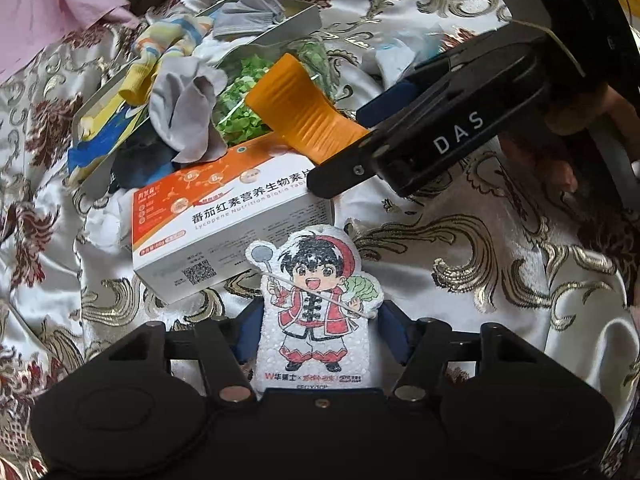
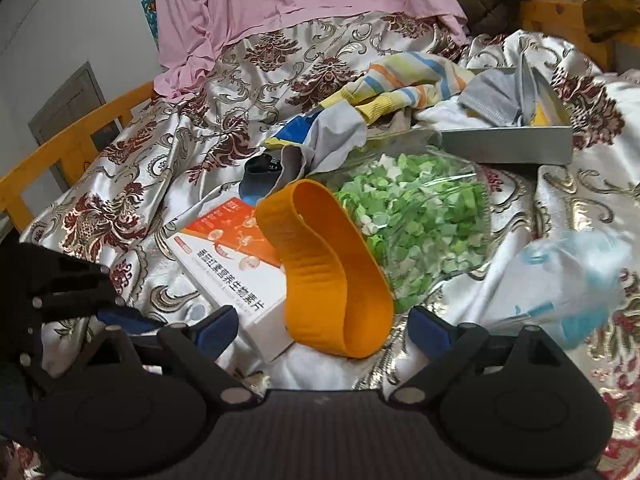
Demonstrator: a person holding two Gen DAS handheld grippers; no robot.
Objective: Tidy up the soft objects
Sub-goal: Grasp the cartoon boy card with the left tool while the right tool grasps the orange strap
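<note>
The left gripper (image 1: 316, 344) has its fingers (image 1: 250, 332) on either side of a flat cartoon sponge (image 1: 316, 312) printed with a boy in a red jacket. The pads sit right at the sponge's edges, but I cannot tell whether they press on it yet. The right gripper (image 2: 320, 328) has its fingers (image 2: 218, 326) wide apart around the near end of an orange band (image 2: 320, 268), a soft loop that stands up and leans on a white and orange box (image 2: 240, 264). The pads do not touch the band.

Both hands look to be at the pick-up step: each has chosen one soft thing and lined up on it. Next, I judge, the left needs only a small squeeze, since the sponge is thin and will give. The right needs to come a little further in and close across the band's doubled wall, or it may fold away.

Beyond the band lies a clear bag of green bits (image 2: 416, 232). Behind that a grey tray (image 2: 508, 144) holds socks (image 2: 404, 84) and other cloth, likely where soft things go. All of it rests on a brocade bedspread (image 2: 240, 80), with a pink cloth (image 2: 280, 0) at the far end.
</note>
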